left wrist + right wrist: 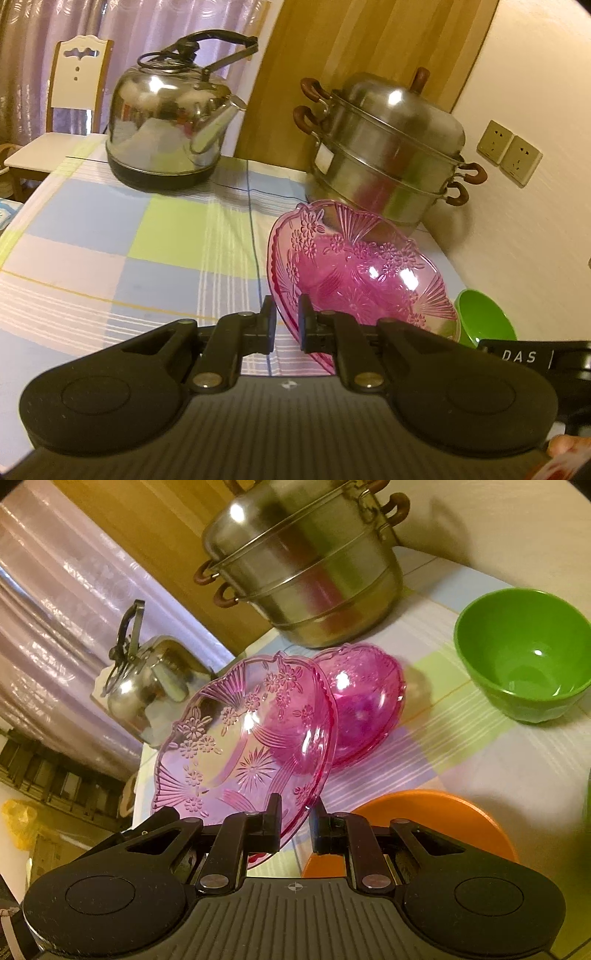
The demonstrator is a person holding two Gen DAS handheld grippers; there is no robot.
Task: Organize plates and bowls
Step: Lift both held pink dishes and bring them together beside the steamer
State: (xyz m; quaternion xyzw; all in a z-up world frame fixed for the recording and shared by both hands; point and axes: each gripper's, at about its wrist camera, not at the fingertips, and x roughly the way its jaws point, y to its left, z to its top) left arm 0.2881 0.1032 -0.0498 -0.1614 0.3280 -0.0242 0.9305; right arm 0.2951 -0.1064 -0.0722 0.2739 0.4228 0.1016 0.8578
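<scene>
My left gripper (pixel 286 314) is shut on the near rim of a pink clear dish with a flower pattern (pixel 354 269), which hangs tilted above the checked tablecloth. My right gripper (pixel 295 812) is shut on the rim of a second pink patterned dish (pixel 243 738), also tilted and off the table. Just behind it in the right wrist view sits another pink dish (pixel 365 701), slightly blurred; what carries it is hidden. A green bowl (pixel 524 653) stands upright on the cloth to the right, its edge showing in the left wrist view as the green bowl (pixel 484 314). An orange plate (pixel 439 819) lies under my right gripper.
A steel steamer pot (pixel 384 155) stands at the back against the wall, with a steel kettle (pixel 166 122) to its left. A white chair (pixel 74 85) is beyond the table's far left edge. Wall sockets (pixel 509 151) are on the right. The checked cloth (pixel 110 240) spreads left of the dishes.
</scene>
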